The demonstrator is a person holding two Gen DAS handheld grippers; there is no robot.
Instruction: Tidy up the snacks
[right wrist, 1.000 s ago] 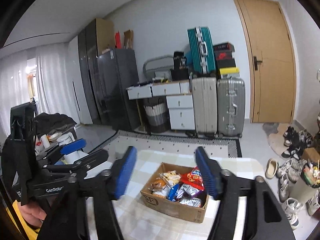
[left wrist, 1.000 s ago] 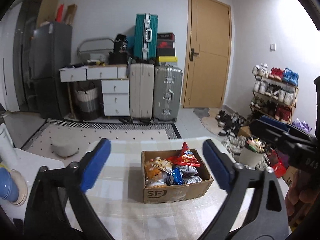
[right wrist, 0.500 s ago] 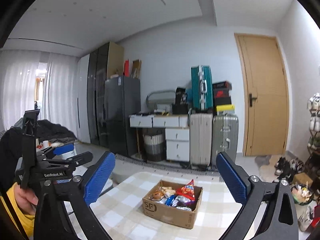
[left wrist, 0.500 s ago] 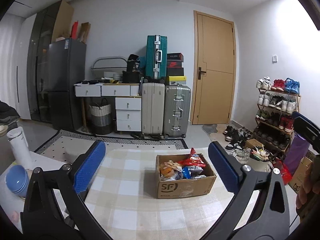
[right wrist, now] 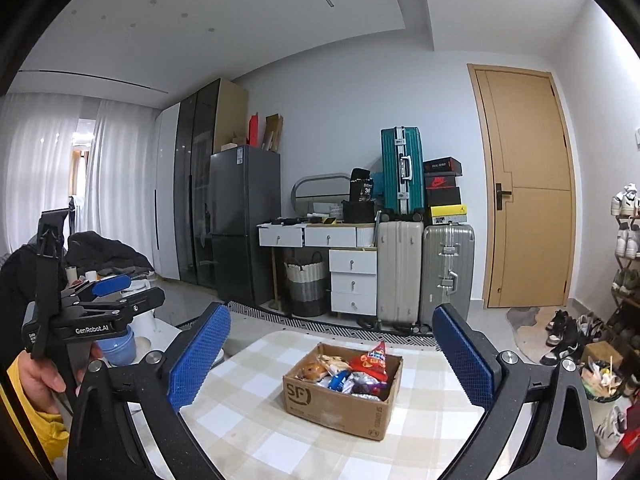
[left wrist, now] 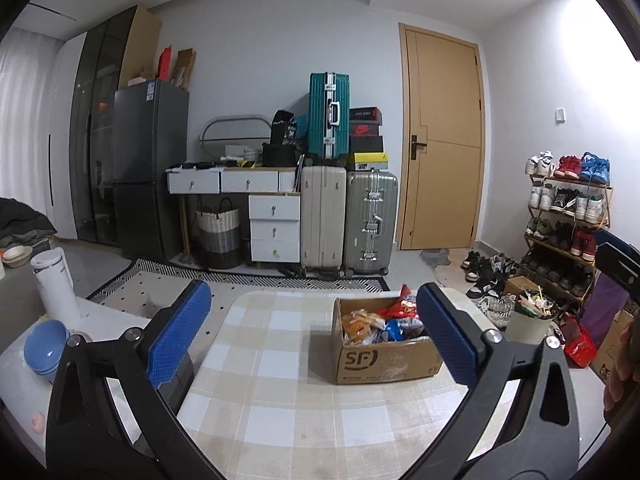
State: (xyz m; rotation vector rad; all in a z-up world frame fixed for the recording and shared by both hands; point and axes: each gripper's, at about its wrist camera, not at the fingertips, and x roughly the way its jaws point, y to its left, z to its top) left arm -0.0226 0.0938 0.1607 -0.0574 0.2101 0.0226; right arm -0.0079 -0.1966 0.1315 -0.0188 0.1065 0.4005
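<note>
A brown cardboard box (left wrist: 384,360) (right wrist: 340,404) full of snack packets stands on a table with a beige checked cloth (left wrist: 280,360) (right wrist: 248,412). A red chip bag (right wrist: 374,360) sticks up at its far side. My left gripper (left wrist: 314,332) is open and empty, short of the box and to its left. In the left wrist view its right finger covers the box's right corner. My right gripper (right wrist: 332,356) is open wide with nothing held, and the box lies well beyond its fingers. A hand holds the left gripper (right wrist: 132,294) at the left of the right wrist view.
A white flask (left wrist: 54,284) and blue bowls (left wrist: 44,344) sit on a side surface to the left. On the floor to the right are a full bin (left wrist: 532,316), loose shoes and a shoe rack (left wrist: 568,220). Suitcases (left wrist: 348,220), drawers and a fridge line the far wall.
Both grippers have drawn back from the box and tipped up, so the box looks smaller and lower. The right gripper's jaws have spread much wider. In the left view the box shifted right.
</note>
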